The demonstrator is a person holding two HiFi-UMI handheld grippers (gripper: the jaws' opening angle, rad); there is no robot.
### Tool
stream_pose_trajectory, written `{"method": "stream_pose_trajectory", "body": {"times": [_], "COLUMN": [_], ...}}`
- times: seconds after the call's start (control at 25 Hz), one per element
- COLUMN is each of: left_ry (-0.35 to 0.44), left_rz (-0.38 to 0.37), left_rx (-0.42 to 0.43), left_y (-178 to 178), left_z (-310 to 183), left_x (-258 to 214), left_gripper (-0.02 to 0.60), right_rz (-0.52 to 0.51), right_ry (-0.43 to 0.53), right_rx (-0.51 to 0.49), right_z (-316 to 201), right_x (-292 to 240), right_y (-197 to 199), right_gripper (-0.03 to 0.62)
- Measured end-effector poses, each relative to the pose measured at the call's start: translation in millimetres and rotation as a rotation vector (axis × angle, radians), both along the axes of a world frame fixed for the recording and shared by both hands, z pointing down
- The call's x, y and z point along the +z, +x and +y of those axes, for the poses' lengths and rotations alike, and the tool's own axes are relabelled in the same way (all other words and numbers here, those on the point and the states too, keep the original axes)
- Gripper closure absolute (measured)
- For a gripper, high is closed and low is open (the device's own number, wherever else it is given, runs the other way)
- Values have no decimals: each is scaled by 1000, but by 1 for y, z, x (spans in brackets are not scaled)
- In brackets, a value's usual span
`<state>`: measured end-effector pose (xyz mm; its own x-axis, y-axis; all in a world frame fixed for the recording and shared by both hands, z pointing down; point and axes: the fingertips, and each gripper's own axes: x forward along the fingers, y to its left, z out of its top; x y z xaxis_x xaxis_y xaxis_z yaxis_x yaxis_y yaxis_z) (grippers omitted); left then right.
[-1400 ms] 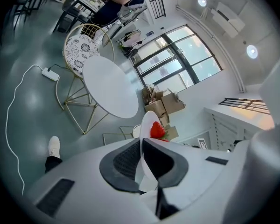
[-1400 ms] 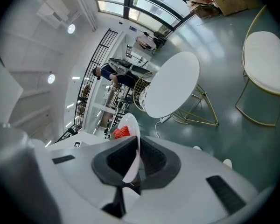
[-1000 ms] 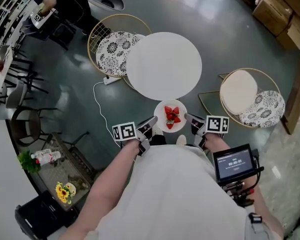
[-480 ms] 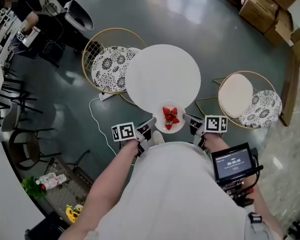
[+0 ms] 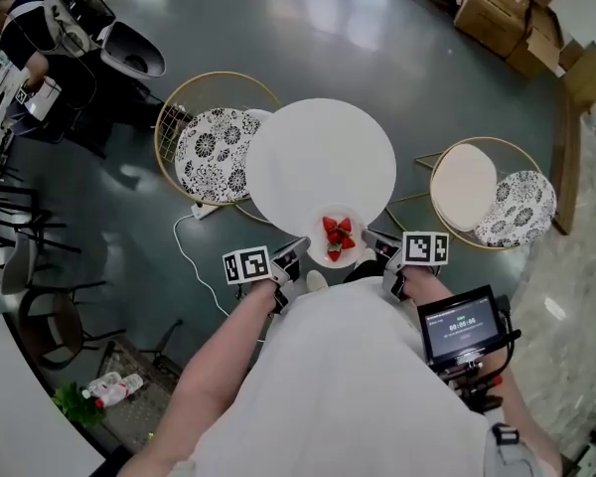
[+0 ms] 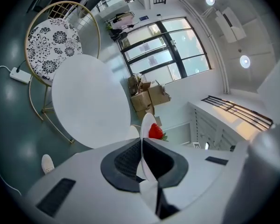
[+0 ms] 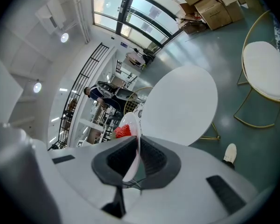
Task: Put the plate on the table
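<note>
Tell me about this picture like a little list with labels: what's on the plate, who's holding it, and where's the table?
plate: white, held up by its rim on two sides
on the plate: red strawberries
left gripper: shut on the plate's left rim
right gripper: shut on the plate's right rim
table: round, white; the plate is at its near edge
chairs: gold wire, one on each side of the table
</note>
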<state>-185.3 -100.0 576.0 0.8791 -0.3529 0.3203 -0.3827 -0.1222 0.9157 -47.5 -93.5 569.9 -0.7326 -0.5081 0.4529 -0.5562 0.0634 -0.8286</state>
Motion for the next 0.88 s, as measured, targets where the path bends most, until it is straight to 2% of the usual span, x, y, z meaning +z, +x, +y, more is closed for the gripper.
{"method": "stream_pose_trajectory", "body": {"times": [0.2,0.4,0.64,0.88], "left_ry": [-14,-38,-65,-91], "left_rz": [-31,-56,-73,-100], "left_rx": [-18,-54,-81,-73], "left_y": [-6,-13,13,33], "left_z": [-12,-34,-78,-98], "left_x": [5,22,28,38], "left_gripper": [568,568,568,568], "right_rz": [-9,-10,27,25], "right_ry": [-19,-35,-51,-89], "right_rx": [-12,-67,-136,-131], "right_z": [-14,-41,-92,-112], "right_x": [9,25,26,41], "right_y": [-6,-13,12,32], "right_gripper": [566,566,566,566]}}
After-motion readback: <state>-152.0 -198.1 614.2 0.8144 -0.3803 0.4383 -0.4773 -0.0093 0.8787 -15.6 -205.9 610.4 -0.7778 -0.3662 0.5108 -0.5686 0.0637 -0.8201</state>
